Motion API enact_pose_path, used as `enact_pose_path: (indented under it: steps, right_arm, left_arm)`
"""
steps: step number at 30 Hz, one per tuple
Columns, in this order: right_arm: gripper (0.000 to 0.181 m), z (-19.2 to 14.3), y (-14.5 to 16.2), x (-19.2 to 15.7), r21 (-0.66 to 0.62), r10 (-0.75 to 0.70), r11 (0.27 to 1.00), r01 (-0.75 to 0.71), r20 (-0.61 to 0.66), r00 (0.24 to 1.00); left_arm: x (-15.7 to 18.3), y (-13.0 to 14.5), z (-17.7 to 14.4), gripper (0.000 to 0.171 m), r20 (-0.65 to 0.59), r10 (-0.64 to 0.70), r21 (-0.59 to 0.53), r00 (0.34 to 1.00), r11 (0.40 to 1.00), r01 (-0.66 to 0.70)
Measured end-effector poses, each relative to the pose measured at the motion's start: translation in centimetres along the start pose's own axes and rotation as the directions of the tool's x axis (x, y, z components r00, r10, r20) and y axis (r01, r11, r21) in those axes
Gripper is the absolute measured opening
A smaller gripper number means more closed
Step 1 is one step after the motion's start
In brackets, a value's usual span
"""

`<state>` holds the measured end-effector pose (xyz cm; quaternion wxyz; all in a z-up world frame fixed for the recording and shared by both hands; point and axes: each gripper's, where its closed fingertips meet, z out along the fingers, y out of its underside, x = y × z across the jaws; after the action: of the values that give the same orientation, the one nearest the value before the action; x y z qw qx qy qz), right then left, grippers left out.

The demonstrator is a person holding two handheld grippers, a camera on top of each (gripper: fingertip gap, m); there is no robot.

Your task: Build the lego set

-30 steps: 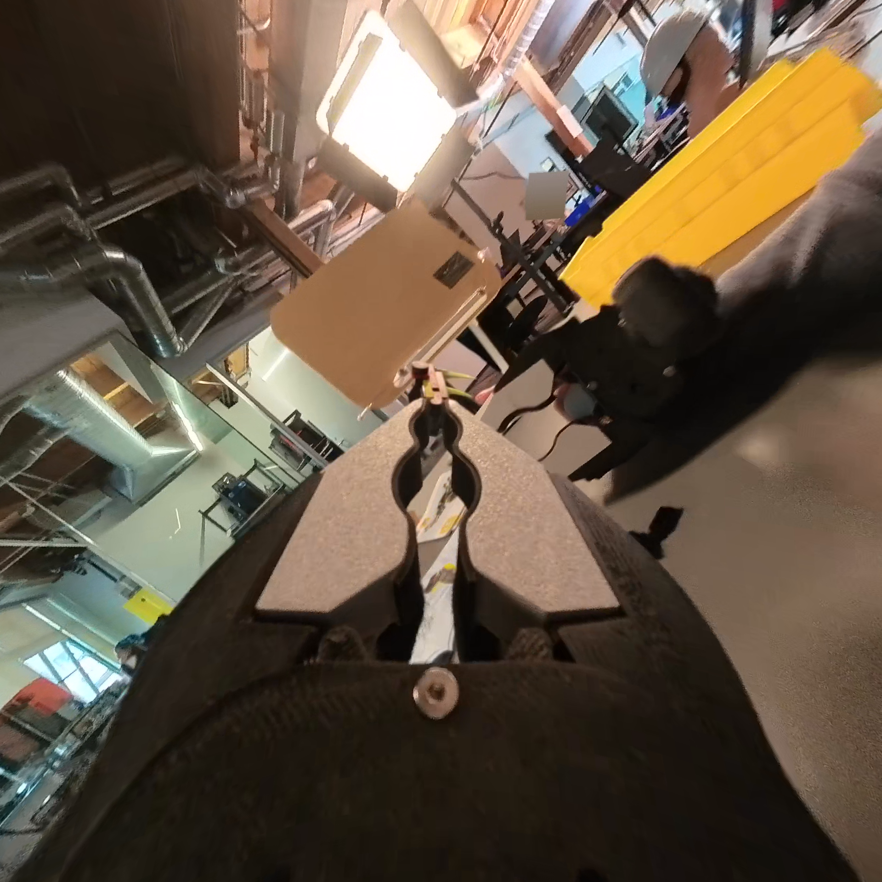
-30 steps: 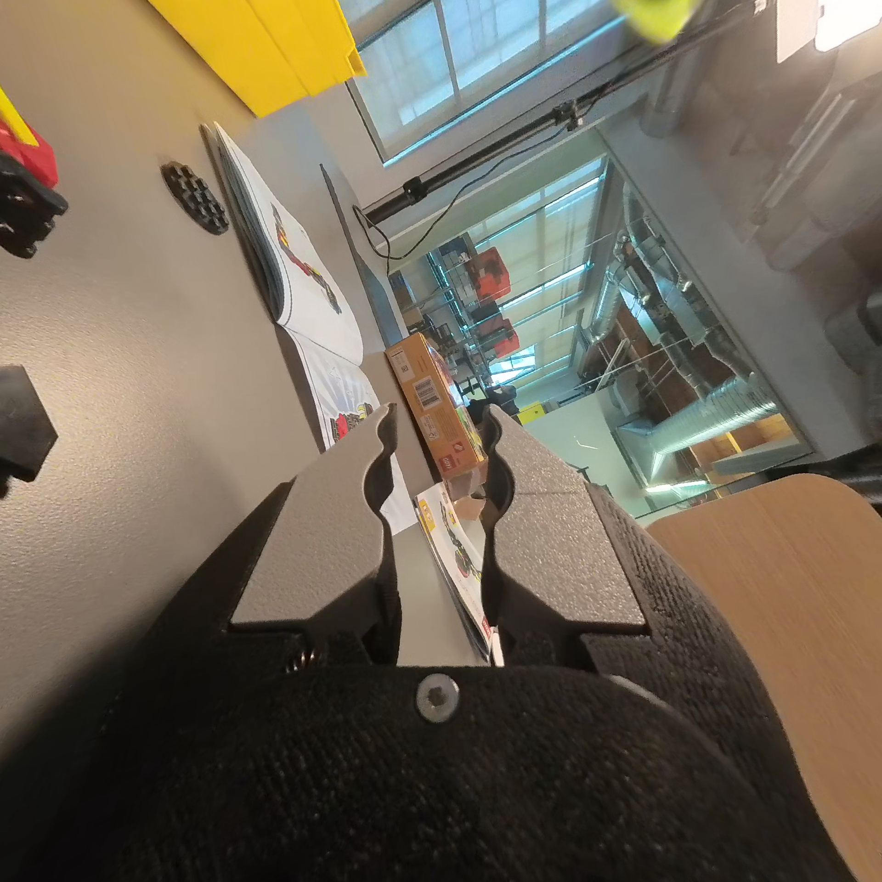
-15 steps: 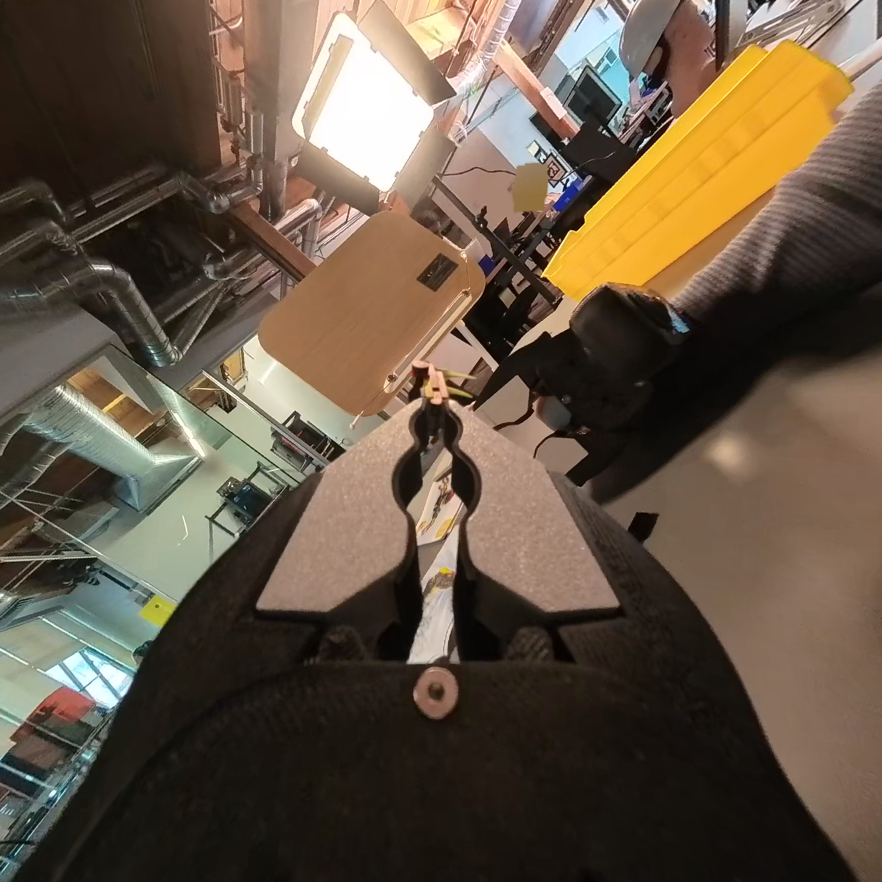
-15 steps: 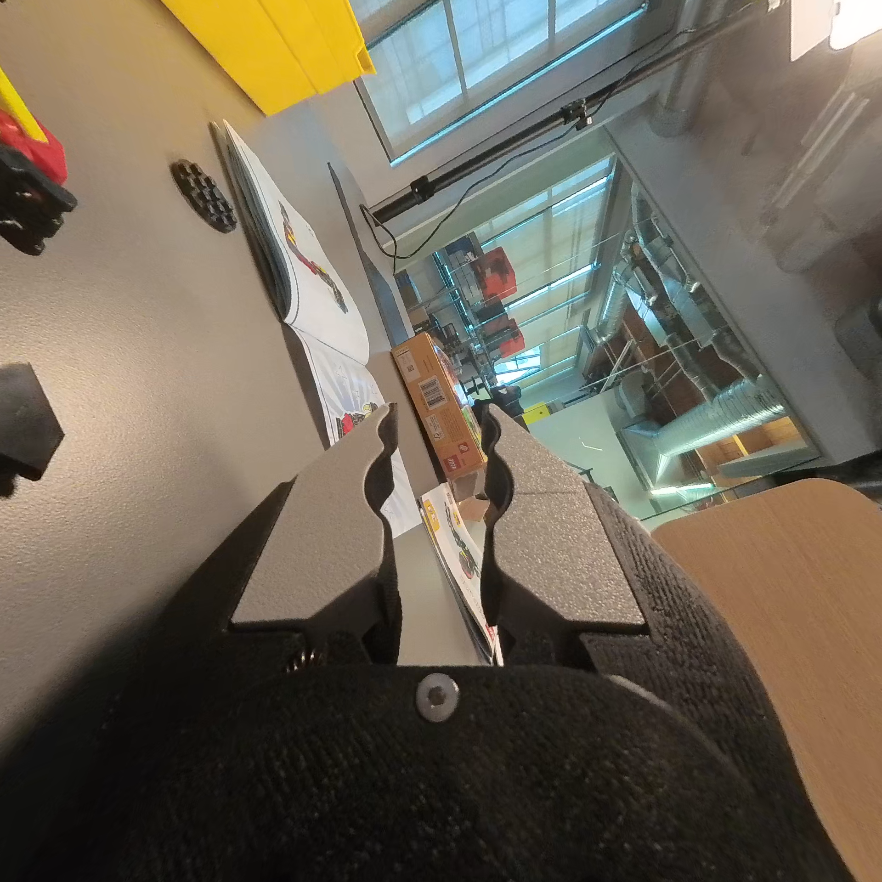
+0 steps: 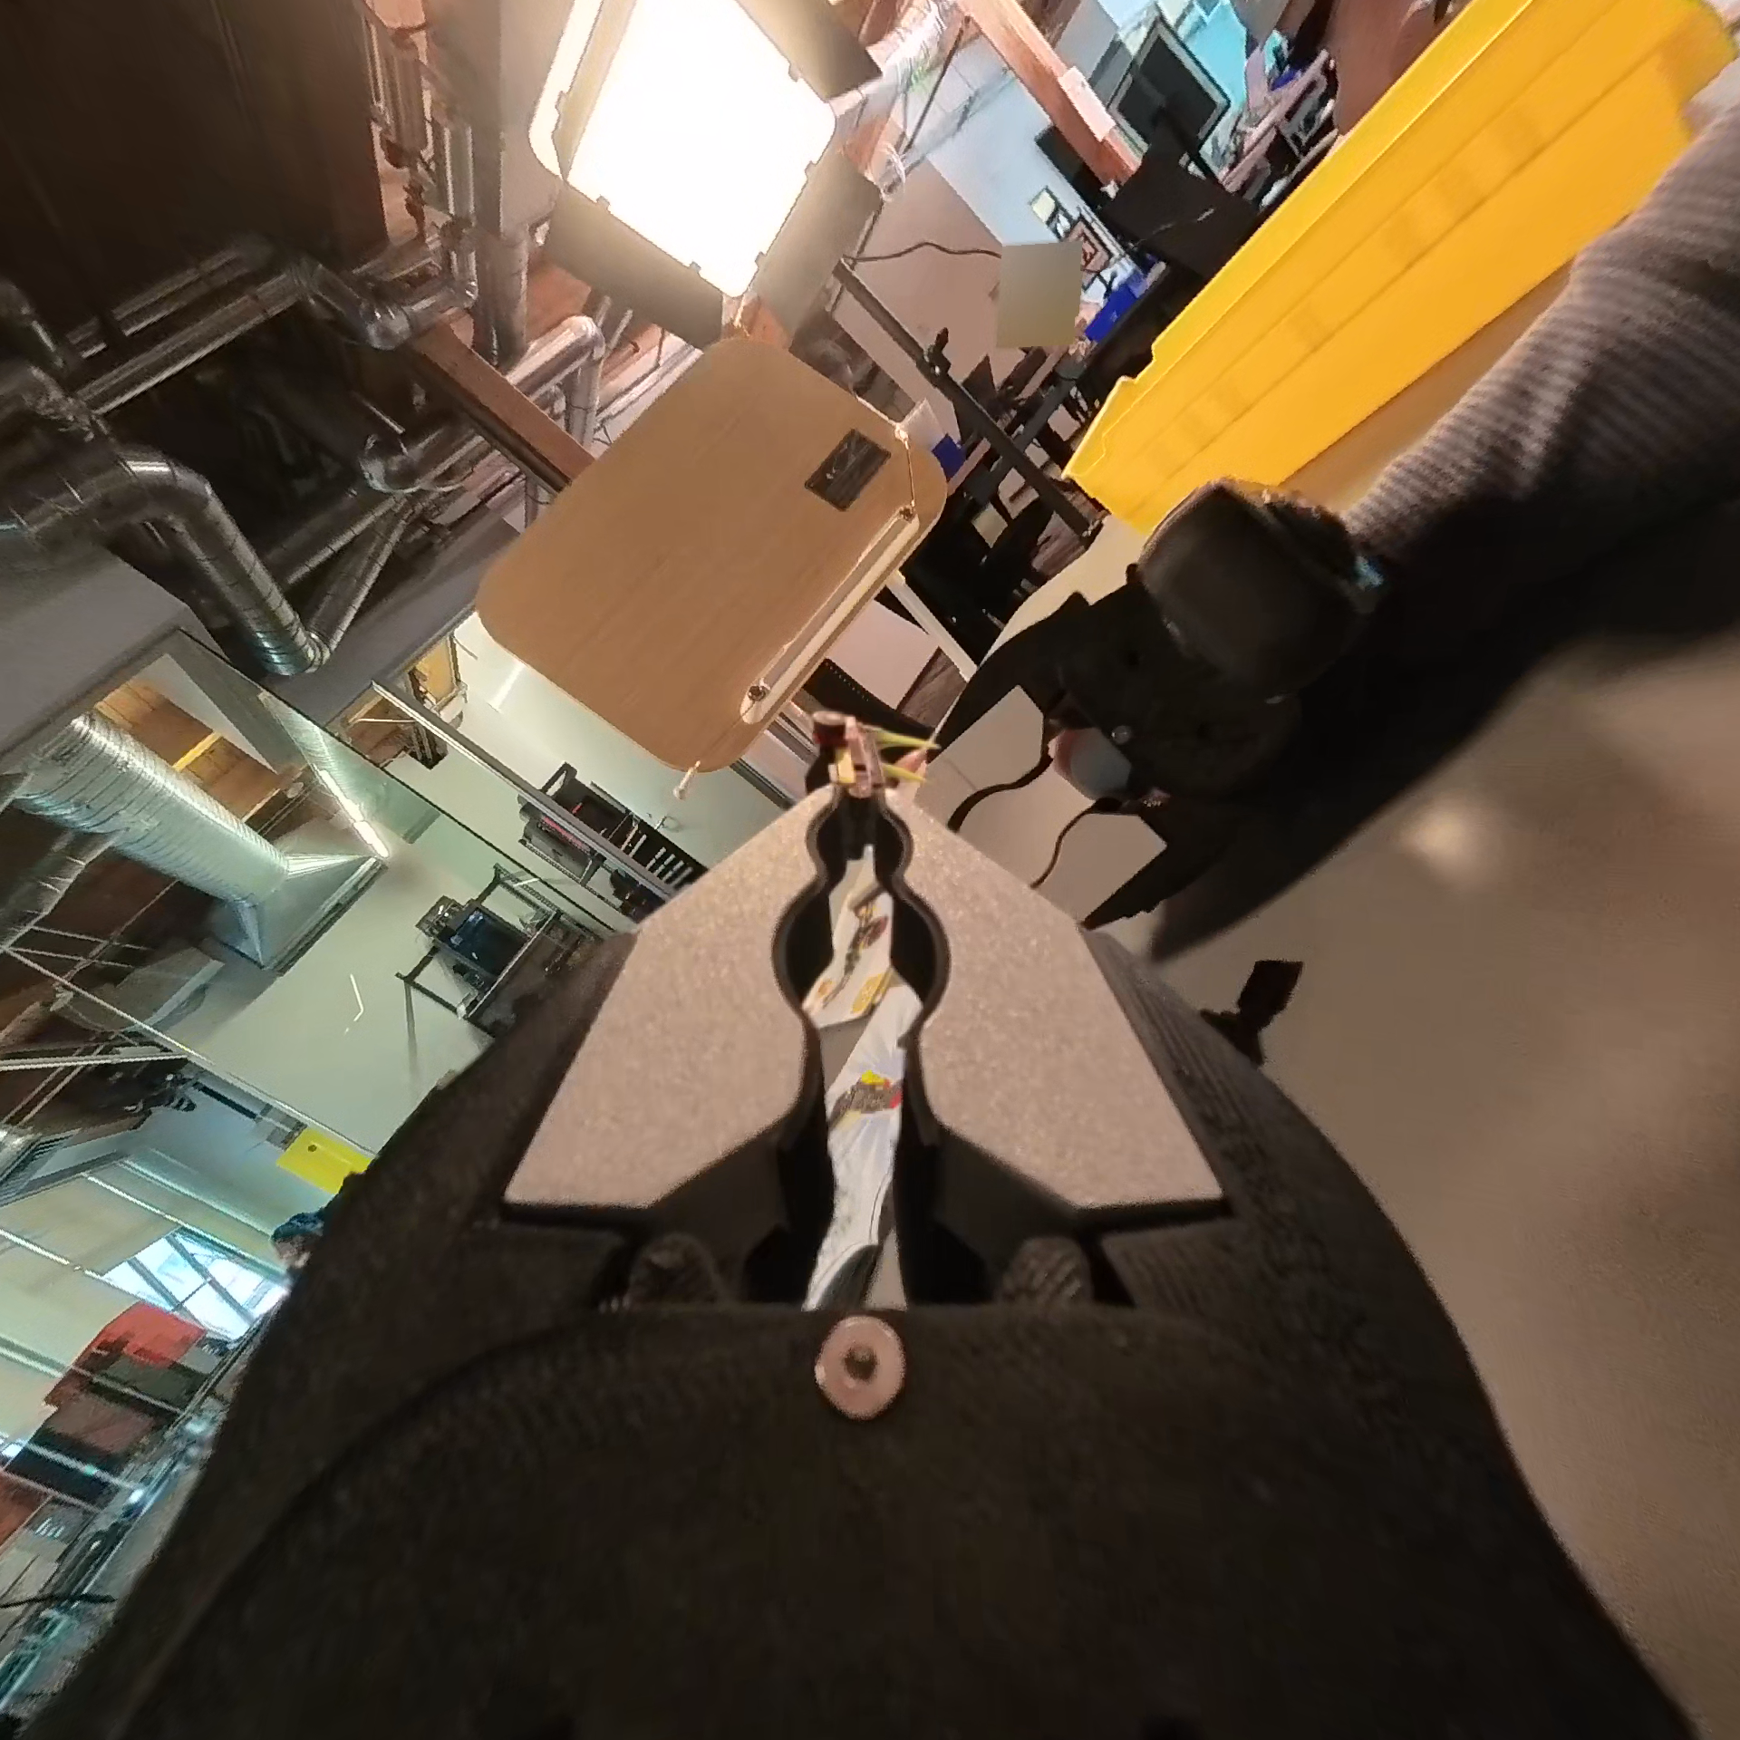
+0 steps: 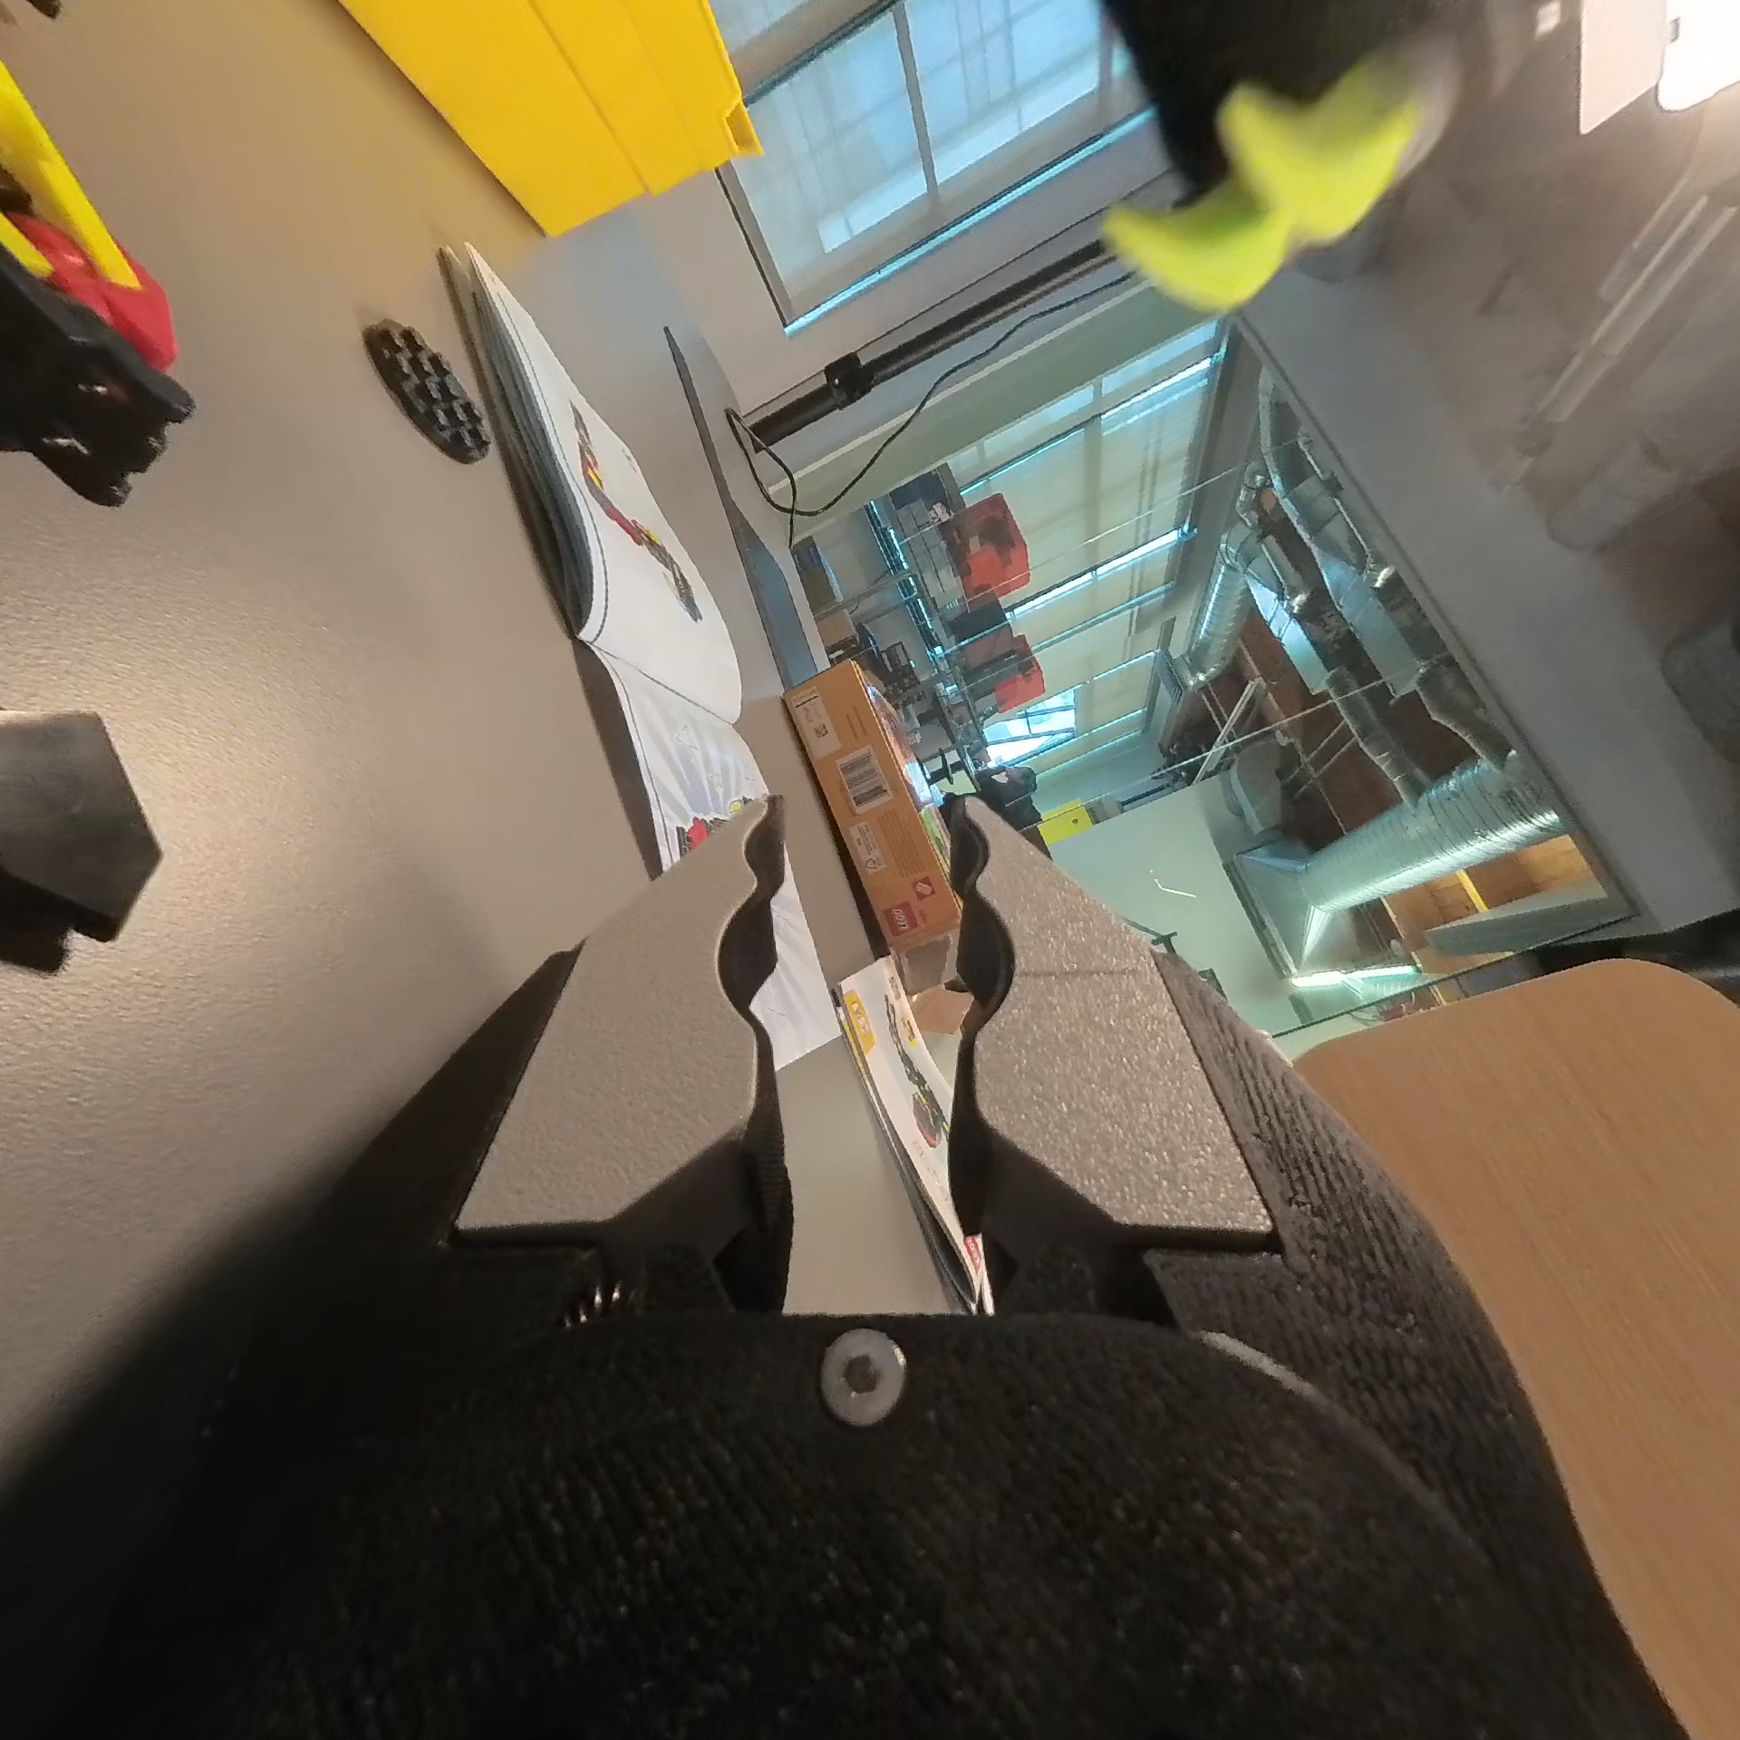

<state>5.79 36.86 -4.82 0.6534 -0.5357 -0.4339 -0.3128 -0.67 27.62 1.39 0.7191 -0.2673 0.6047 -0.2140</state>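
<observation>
My left gripper (image 5: pixel 852 786) is shut on a small lego piece (image 5: pixel 852 758), reddish-tan with thin lime-yellow parts, held up in the air. In the right wrist view that piece shows as a blurred lime shape (image 6: pixel 1262 198) under a dark gripper tip at the top. My right gripper (image 6: pixel 866 829) is open and empty, low over the grey table (image 6: pixel 311 659). It also shows in the left wrist view (image 5: pixel 1215 640) on a grey sleeve. A partly built red, black and yellow model (image 6: pixel 85 311) sits at the left edge. A black round piece (image 6: pixel 428 391) and a black block (image 6: pixel 66 829) lie nearby.
An open instruction booklet (image 6: pixel 640 584) lies ahead of the right gripper, with an orange box (image 6: pixel 876 800) and a second booklet (image 6: pixel 904 1064) behind it. Yellow bins (image 6: pixel 565 85) stand at the table's far side. A wooden chair back (image 5: pixel 697 555) stands by the table. The left gripper's tips are roughly 12 centimetres from the right gripper's.
The left gripper with its lime piece has come closer into the top of the right wrist view. The right gripper has shifted slightly and stays open.
</observation>
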Motion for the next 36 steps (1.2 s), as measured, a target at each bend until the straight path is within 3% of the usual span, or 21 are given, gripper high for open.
enact_pose_path:
  steps: [9,14,18,21,24,26,30,33,36]
  right_arm:
    - [0.048,-1.5,-3.3,0.0,0.113,-0.002,0.994,0.002,0.004,1.0]
    - [0.047,-1.8,-5.5,-1.8,0.164,-0.122,0.979,0.117,0.025,0.992]
    - [0.038,-1.6,-6.2,-2.7,0.163,-0.238,0.958,0.235,0.003,0.971]
    - [0.019,-1.5,-5.9,-2.5,0.129,-0.297,0.946,0.298,-0.033,0.954]
    - [0.015,-1.4,-5.5,-2.9,0.116,-0.334,0.936,0.332,-0.01,0.943]
    - [0.014,-1.4,-5.2,-3.0,0.102,-0.334,0.938,0.332,0.005,0.943]
    - [0.014,-1.5,-3.6,-2.8,0.043,-0.299,0.954,0.297,0.045,0.953]
    - [0.014,-1.9,-3.1,-3.3,0.014,-0.269,0.963,0.269,0.096,0.958]
    - [0.014,-2.0,-1.9,-4.0,-0.054,-0.287,0.953,0.297,0.146,0.947]
  left_arm:
    - [1.3,5.5,0.6,0.003,-0.118,0.178,-0.234,0.977,0.951,-0.202]
    - [1.8,6.6,0.4,0.003,-0.175,0.23,-0.276,0.957,0.922,-0.272]
    - [2.3,6.7,0.3,0.003,-0.206,0.324,-0.271,0.923,0.888,-0.372]
    - [2.9,6.7,0.2,0.003,-0.23,0.383,-0.263,0.895,0.861,-0.436]
    - [3.4,7.1,0.1,0.003,-0.26,0.386,-0.279,0.885,0.848,-0.451]
    - [3.5,7.1,0.0,0.004,-0.276,0.313,-0.289,0.909,0.875,-0.389]
    - [2.8,6.2,-0.7,0.039,-0.299,-0.011,-0.317,0.954,0.944,-0.088]
    - [3.4,6.1,-1.5,0.059,-0.364,-0.339,-0.418,0.867,0.892,0.173]
    - [4.8,6.9,-2.2,0.062,-0.399,-0.498,-0.532,0.77,0.809,0.248]
